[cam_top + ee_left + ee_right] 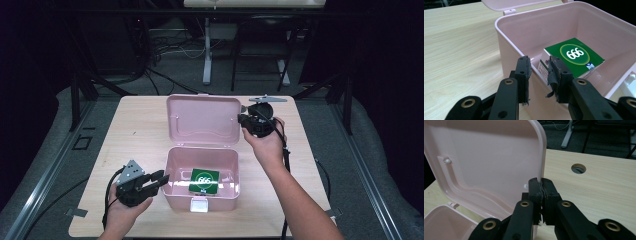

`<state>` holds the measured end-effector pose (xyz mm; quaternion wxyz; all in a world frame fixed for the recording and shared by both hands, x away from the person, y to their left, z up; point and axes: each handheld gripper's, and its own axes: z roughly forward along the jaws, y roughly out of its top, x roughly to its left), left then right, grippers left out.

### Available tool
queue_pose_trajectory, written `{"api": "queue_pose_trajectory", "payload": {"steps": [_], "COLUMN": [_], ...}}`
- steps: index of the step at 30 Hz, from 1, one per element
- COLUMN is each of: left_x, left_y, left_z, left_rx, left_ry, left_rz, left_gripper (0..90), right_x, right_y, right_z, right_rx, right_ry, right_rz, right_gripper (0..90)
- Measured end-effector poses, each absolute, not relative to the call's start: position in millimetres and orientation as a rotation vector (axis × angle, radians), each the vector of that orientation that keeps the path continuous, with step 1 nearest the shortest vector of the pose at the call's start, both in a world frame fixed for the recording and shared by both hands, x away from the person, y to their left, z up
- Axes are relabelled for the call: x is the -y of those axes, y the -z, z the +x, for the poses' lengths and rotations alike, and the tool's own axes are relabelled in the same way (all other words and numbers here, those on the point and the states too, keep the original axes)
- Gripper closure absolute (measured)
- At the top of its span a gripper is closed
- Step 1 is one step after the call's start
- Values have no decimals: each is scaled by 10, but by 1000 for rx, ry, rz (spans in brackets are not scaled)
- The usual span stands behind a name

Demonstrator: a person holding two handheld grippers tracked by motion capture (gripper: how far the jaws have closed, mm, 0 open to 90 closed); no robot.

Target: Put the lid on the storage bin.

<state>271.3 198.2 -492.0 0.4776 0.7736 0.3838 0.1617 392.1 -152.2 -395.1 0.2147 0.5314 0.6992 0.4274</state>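
A pink box (172,192) stands in the middle of the table with its lid (202,120) raised upright behind it. Flat inside lies a green packet (204,181) marked 666 (575,53). My left gripper (164,179) is at the box's left wall (509,40). It is open: one jaw is outside the wall and the other just inside, close to the packet. My right gripper (242,120) is shut on the lid's right edge (541,157), and the rim runs down between its closed jaws (541,182).
A white latch (199,205) hangs on the box's front wall. The wooden table (135,130) has a round cable hole (578,168) right of the lid. Desk legs and cables stand on the dark floor beyond the far edge.
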Motion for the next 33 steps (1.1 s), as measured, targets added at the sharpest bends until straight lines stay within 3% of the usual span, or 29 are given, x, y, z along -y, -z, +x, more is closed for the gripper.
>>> {"api": "queue_pose_trajectory", "payload": {"steps": [33], "left_x": [-1982], "left_y": [4923], "left_z": [2710], "left_rx": [-936], "left_ry": [-398], "left_rz": [1887], "left_gripper": [700], "right_x": [1528], "right_y": [3954], "right_z": [3427], "right_rx": [-1913], "right_ry": [-1227], "right_rz": [1334], "right_gripper": [868]}}
